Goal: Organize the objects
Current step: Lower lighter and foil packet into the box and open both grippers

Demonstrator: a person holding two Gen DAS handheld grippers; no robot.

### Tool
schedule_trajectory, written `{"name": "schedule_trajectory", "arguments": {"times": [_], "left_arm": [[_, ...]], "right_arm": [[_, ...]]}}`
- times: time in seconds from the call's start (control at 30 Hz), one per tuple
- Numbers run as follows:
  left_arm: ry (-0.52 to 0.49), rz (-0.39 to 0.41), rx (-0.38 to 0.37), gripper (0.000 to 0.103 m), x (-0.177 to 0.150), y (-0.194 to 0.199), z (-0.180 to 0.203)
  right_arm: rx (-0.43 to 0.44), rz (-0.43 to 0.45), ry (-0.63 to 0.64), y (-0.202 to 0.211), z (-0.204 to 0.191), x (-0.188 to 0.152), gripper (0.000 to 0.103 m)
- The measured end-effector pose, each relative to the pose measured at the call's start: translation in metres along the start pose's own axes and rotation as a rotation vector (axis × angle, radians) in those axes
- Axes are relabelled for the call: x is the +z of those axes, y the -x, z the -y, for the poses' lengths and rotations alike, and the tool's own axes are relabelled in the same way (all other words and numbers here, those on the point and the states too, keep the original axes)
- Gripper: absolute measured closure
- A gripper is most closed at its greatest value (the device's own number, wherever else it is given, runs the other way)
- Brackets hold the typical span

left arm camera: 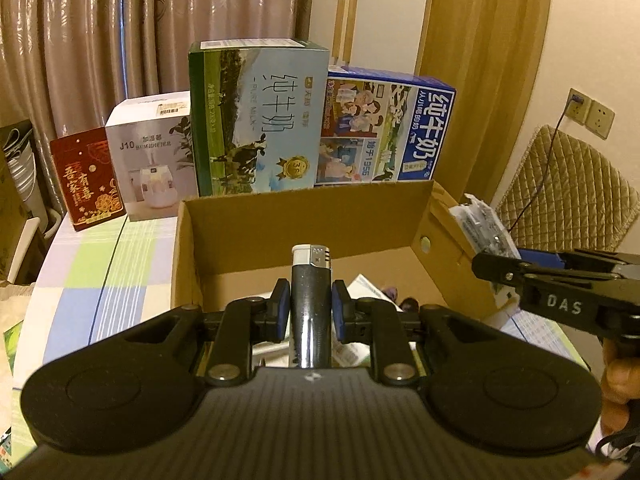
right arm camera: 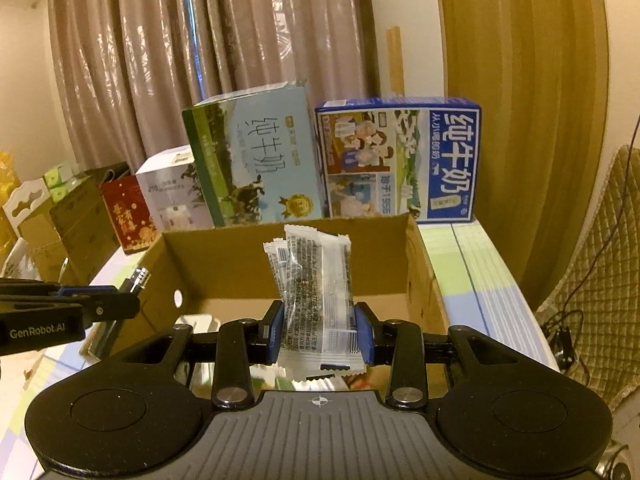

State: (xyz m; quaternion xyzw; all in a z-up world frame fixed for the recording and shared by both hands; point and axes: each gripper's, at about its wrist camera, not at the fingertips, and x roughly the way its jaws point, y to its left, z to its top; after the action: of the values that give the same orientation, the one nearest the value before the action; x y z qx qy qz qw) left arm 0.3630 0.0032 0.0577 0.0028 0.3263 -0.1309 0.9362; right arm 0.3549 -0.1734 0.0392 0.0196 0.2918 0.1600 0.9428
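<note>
Left hand-held gripper point(left arm camera: 307, 312) — chrome-topped black lighter point(left arm camera: 311, 304)

Two milk cartons point(left arm camera: 260, 120), humidifier box point(left arm camera: 154, 156) (white), red box point(left arm camera: 90, 180), curtain point(left arm camera: 120, 20) behind

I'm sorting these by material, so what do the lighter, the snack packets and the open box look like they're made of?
Lighter: glossy dark body with bright streaks, probably plastic or metal; silvery top looks like metal.
Snack packets: thin clear and white plastic film, crinkled, with crimped ends and printed text.
Open box: matte brown corrugated cardboard, judging by its raw cut edges and folded flaps.
</note>
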Motion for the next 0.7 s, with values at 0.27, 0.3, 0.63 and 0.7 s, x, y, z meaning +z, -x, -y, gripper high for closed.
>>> {"name": "schedule_trajectory", "arguments": {"times": [0.27, 0.3, 0.63, 0.7], "left_arm": [[0.023, 0.000, 0.005, 0.086, 0.006, -0.021, -0.005], [0.022, -0.003, 0.007, 0.086, 0.006, -0.025, -0.005], [0.004, -0.021, 0.015, 0.086, 0.004, -0.045, 0.000], [0.009, -0.024, 0.006, 0.086, 0.004, -0.047, 0.000]], "right_arm": [[0.004, -0.009, -0.046, -0.024, 0.007, 0.009, 0.069], [0.006, -0.014, -0.047, -0.025, 0.008, 0.008, 0.069], [0.006, -0.034, -0.060, -0.032, 0.012, 0.004, 0.069], [0.007, -0.035, -0.062, -0.032, 0.012, 0.004, 0.069]]}}
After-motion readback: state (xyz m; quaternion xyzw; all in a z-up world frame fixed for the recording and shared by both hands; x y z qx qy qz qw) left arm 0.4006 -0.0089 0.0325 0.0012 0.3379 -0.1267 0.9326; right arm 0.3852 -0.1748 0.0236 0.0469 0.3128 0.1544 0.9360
